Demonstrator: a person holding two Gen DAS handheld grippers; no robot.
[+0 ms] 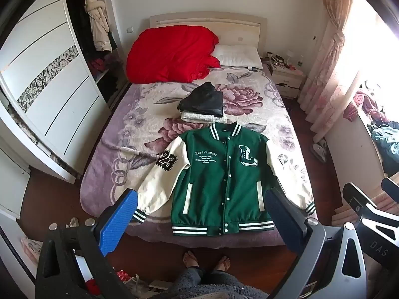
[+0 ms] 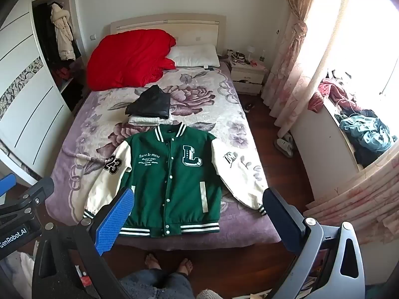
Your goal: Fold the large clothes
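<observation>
A green varsity jacket (image 1: 222,174) with cream sleeves lies flat and buttoned, front up, at the foot of the bed; it also shows in the right wrist view (image 2: 172,177). Its sleeves spread out to both sides. My left gripper (image 1: 202,221) is open and empty, held above the foot of the bed, apart from the jacket. My right gripper (image 2: 197,221) is open and empty too, at the same height. Behind the jacket's collar sits a stack of folded clothes, black on white (image 1: 203,103), also visible in the right wrist view (image 2: 149,108).
The bed (image 1: 112,174) has a floral purple blanket. A red duvet (image 1: 169,54) and a white pillow (image 1: 237,56) lie at the head. A white wardrobe (image 1: 49,87) stands left, a nightstand (image 2: 247,74) and curtains (image 2: 294,62) right. The person's bare feet (image 1: 207,261) stand at the bed's foot.
</observation>
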